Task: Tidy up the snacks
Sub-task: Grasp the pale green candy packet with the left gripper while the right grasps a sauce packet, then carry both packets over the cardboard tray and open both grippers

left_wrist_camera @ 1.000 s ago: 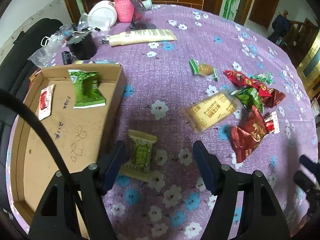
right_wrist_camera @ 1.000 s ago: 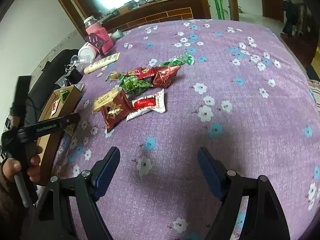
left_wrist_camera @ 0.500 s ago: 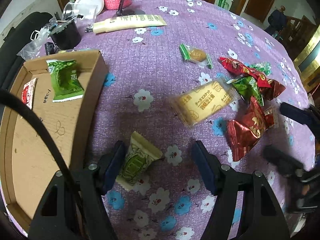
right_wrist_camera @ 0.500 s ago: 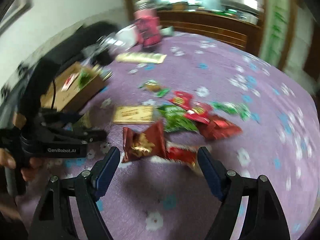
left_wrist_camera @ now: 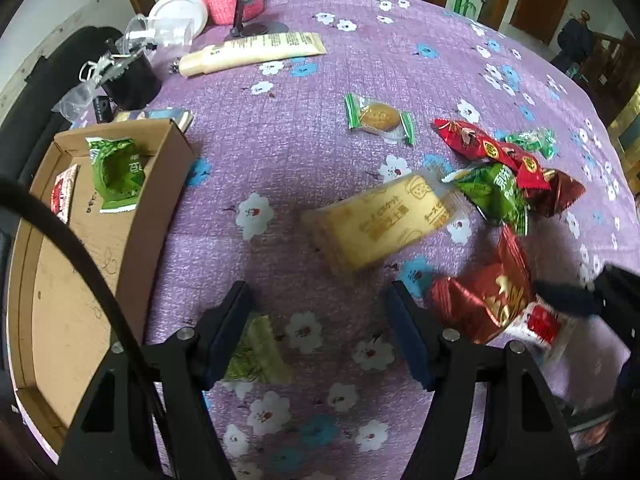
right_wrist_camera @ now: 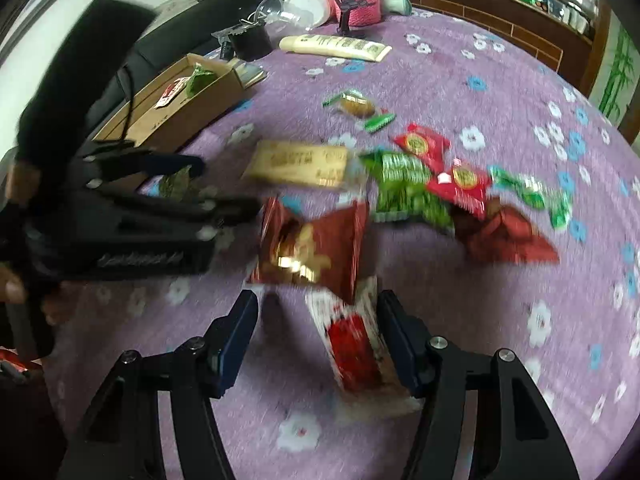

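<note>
The left wrist view looks straight down into the cardboard box (left_wrist_camera: 132, 216), where two packets lie: a green one (left_wrist_camera: 116, 172) and a red-and-white one (left_wrist_camera: 64, 196). The right wrist view only catches that box side-on, but it shows a hand (right_wrist_camera: 16, 184) on the left gripper (left_wrist_camera: 318, 332). Its jaws are spread, with the olive-green snack (left_wrist_camera: 256, 354) just beside its left finger. The right gripper (right_wrist_camera: 318, 340) has just been closing, jaws still apart, with the red-and-white wafer packet (right_wrist_camera: 356, 344) between them. On the purple flowered tablecloth (left_wrist_camera: 360, 60), roughly eight loose snacks are left.
</note>
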Demonstrator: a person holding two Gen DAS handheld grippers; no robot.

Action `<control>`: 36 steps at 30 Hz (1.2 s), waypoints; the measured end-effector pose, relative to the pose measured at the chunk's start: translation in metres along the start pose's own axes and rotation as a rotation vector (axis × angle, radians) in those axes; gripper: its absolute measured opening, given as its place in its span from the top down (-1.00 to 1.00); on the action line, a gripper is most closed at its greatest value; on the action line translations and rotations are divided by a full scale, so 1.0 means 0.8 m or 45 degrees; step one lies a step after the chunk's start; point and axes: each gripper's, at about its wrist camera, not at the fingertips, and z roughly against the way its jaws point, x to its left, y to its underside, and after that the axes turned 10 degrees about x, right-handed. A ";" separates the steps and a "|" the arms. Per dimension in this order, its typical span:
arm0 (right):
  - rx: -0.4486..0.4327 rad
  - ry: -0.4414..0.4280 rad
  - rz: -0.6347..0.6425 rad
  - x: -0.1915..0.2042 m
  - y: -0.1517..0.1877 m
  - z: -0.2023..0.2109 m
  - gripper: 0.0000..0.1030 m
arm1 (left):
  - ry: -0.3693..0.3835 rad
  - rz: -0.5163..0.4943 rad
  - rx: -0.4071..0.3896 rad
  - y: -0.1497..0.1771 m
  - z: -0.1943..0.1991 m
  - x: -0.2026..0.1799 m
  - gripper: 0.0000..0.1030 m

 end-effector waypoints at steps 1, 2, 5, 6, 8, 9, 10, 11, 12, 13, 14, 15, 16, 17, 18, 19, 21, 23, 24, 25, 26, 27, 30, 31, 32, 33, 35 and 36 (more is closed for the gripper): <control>0.004 0.005 -0.007 0.001 0.003 0.001 -0.20 | 0.006 0.015 0.019 -0.001 -0.001 0.003 -0.37; 0.004 0.006 -0.018 0.000 0.005 0.001 -0.20 | 0.015 0.027 0.037 -0.002 -0.001 0.007 -0.37; 0.006 0.031 -0.035 0.002 0.008 0.002 -0.20 | 0.058 0.037 0.054 0.007 0.003 0.016 -0.37; 0.005 0.046 -0.038 0.003 0.008 0.001 -0.20 | 0.070 0.027 0.052 0.009 0.002 0.016 -0.37; 0.000 0.066 -0.050 0.004 0.005 0.000 -0.20 | 0.069 -0.002 0.044 0.012 0.000 0.018 -0.37; -0.003 0.084 -0.063 0.005 0.003 -0.002 -0.19 | 0.070 -0.013 0.051 0.014 0.000 0.018 -0.37; -0.005 0.091 -0.071 0.005 0.002 -0.003 -0.19 | 0.083 -0.021 0.059 0.017 0.001 0.020 -0.37; -0.006 0.105 -0.076 0.007 0.001 -0.004 -0.16 | 0.095 -0.020 0.067 0.020 0.003 0.022 -0.37; -0.006 0.125 -0.077 0.008 0.000 -0.004 -0.11 | 0.117 -0.012 0.075 0.024 0.005 0.026 -0.37; -0.005 0.152 -0.092 0.008 -0.002 -0.005 0.04 | 0.140 -0.009 0.075 0.026 0.007 0.029 -0.37; -0.005 0.156 -0.113 0.005 -0.002 -0.004 0.21 | 0.178 -0.014 0.069 0.027 0.009 0.032 -0.37; -0.005 0.156 -0.138 0.002 -0.001 -0.002 0.32 | 0.192 -0.017 0.066 0.028 0.011 0.035 -0.37; -0.003 0.163 -0.153 0.000 0.000 -0.001 0.38 | 0.193 -0.016 0.061 0.028 0.014 0.037 -0.37; -0.002 0.172 -0.164 0.000 0.001 -0.001 0.39 | 0.196 -0.013 0.056 0.029 0.017 0.041 -0.37; -0.002 0.194 -0.170 0.000 0.002 0.000 0.40 | 0.209 -0.012 0.052 0.030 0.021 0.045 -0.37; 0.002 0.220 -0.176 0.002 0.005 0.000 0.40 | 0.233 -0.013 0.054 0.032 0.025 0.049 -0.37; 0.004 0.242 -0.203 0.002 0.013 0.003 0.40 | 0.308 -0.025 0.036 0.039 0.036 0.059 -0.37; -0.002 0.217 -0.263 -0.001 0.028 0.009 0.40 | 0.377 -0.085 -0.007 0.046 0.050 0.062 -0.37; -0.004 0.206 -0.291 -0.002 0.039 0.012 0.40 | 0.382 -0.133 -0.016 0.047 0.054 0.060 -0.37; -0.008 0.205 -0.307 -0.001 0.049 0.016 0.40 | 0.371 -0.171 -0.021 0.047 0.056 0.060 -0.37; -0.012 0.202 -0.321 -0.002 0.057 0.019 0.40 | 0.367 -0.219 -0.015 0.045 0.055 0.059 -0.37; -0.018 0.193 -0.333 -0.002 0.063 0.021 0.40 | 0.377 -0.283 0.020 0.042 0.051 0.057 -0.37; -0.039 0.172 -0.370 -0.003 0.082 0.026 0.40 | 0.386 -0.365 0.097 0.039 0.043 0.062 -0.37; -0.046 0.165 -0.381 -0.002 0.086 0.028 0.39 | 0.382 -0.375 0.098 0.040 0.043 0.063 -0.37; -0.054 0.157 -0.390 -0.003 0.089 0.029 0.39 | 0.387 -0.382 0.104 0.042 0.042 0.065 -0.37; -0.061 0.150 -0.399 -0.003 0.091 0.030 0.39 | 0.372 -0.378 0.091 0.046 0.042 0.068 -0.37; -0.075 0.137 -0.417 -0.004 0.093 0.031 0.39 | 0.336 -0.385 0.059 0.048 0.038 0.070 -0.37; -0.081 0.133 -0.423 -0.004 0.093 0.031 0.39 | 0.324 -0.395 0.048 0.051 0.035 0.069 -0.37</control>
